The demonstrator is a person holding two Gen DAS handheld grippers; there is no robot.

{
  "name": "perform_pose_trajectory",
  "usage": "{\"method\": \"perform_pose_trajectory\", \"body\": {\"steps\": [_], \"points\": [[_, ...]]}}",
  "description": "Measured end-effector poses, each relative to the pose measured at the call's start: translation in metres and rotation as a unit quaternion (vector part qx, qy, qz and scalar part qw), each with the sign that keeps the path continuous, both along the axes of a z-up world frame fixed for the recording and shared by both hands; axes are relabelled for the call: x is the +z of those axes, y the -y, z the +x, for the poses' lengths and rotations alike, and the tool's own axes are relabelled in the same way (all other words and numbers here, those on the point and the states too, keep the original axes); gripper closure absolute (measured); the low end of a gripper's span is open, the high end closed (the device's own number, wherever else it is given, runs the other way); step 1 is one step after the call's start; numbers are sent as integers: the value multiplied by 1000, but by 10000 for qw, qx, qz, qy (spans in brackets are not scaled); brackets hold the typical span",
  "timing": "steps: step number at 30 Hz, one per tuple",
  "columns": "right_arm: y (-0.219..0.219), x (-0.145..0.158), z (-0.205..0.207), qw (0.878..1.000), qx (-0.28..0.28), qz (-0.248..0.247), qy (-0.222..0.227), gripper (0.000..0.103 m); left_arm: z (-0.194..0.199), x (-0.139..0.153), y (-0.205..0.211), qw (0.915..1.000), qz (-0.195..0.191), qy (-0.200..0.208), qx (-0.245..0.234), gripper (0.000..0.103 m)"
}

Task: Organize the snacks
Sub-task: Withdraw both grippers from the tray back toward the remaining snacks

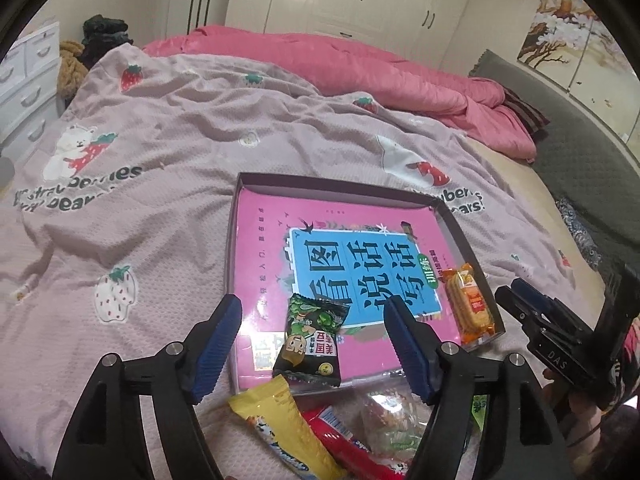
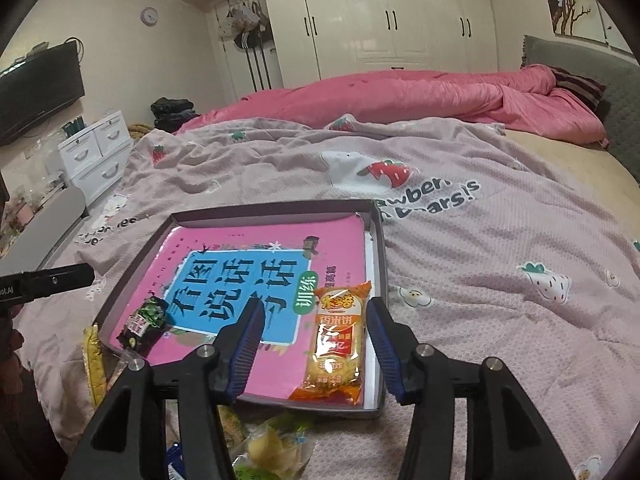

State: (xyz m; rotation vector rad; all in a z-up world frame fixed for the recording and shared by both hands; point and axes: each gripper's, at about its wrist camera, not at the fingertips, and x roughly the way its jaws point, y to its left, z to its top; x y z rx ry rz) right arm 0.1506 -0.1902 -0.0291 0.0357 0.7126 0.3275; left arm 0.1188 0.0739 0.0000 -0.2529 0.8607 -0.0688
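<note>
Both claws are released, w/ nothing between the fingers. Left claw [image 1: 312, 344] hovers over the green snack pack [image 1: 311, 344], which lies in the tray [image 1: 460, 216] near its front edge, on the pink book [image 1: 264, 248]. Right claw [image 2: 316, 348] hovers over the orange cracker pack [image 2: 338, 344] at the tray's right edge. More snacks, incl. a yellow pack [image 1: 280, 432], lie on the bed [image 1: 140, 240] just in front of the tray.

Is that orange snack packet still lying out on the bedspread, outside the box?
No, the orange snack packet lies inside the shallow box, on the pink book along the box's right wall.
</note>
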Motion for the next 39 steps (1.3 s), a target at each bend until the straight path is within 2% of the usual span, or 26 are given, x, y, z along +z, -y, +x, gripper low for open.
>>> {"method": "perform_pose_trajectory", "body": {"steps": [8, 13, 39], "points": [[-5, 8, -11, 9998, 140, -30, 156, 45, -10, 10, -2, 10000, 52, 81, 17, 26], [-6, 13, -19, 9997, 170, 2, 200, 45, -18, 16, 1, 9995, 272, 162, 12, 25], [-14, 30, -52, 9987, 322, 3, 383, 42, -47, 20, -1, 9996, 293, 48, -25, 25]]}}
